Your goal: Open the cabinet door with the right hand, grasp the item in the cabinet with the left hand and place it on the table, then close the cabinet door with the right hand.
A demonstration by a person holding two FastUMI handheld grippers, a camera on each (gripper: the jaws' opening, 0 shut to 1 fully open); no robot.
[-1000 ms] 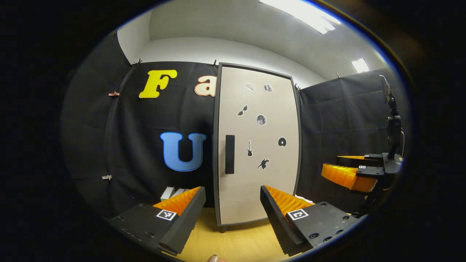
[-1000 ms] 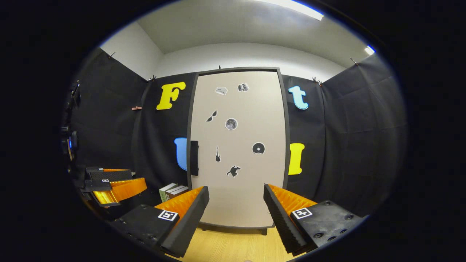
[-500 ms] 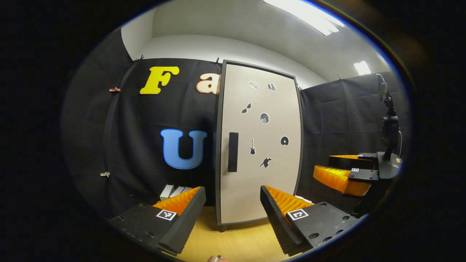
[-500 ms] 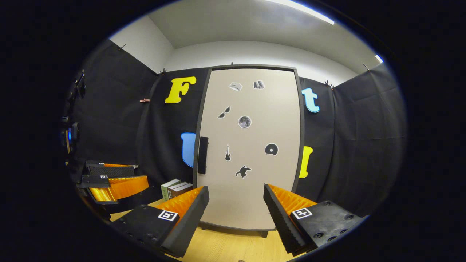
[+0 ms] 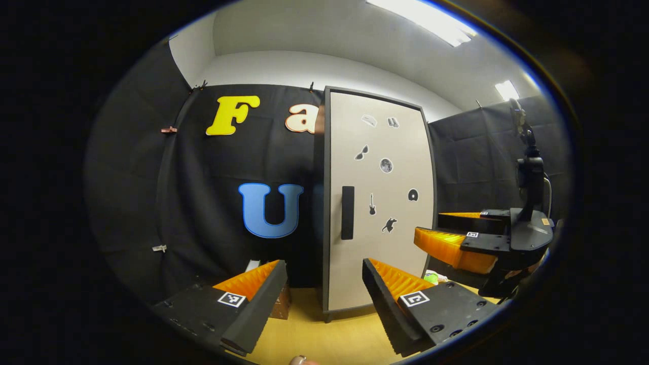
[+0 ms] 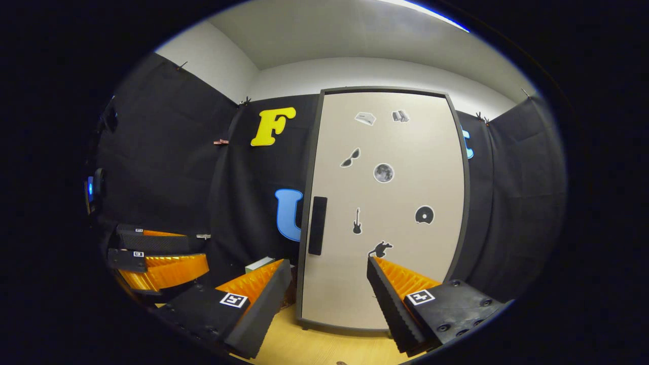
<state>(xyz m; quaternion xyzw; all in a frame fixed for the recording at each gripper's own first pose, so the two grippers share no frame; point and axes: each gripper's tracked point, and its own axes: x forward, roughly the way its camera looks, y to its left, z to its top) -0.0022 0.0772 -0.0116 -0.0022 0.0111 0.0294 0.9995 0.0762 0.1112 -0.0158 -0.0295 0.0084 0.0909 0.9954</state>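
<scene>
Beige and still closed, the cabinet door [image 6: 385,203] stands at the back edge of the wooden table [image 6: 324,344], so no step is done yet. Right gripper [image 6: 329,299] faces the door, fingers apart and empty, near the dark handle [image 6: 317,225]. Left gripper [image 5: 324,299] waits with fingers apart. The item stays hidden inside; opening, taking out and closing all remain.

R gripper [image 6: 328,291] nearer cabinet door [image 6: 385,203], farther fwd
</scene>
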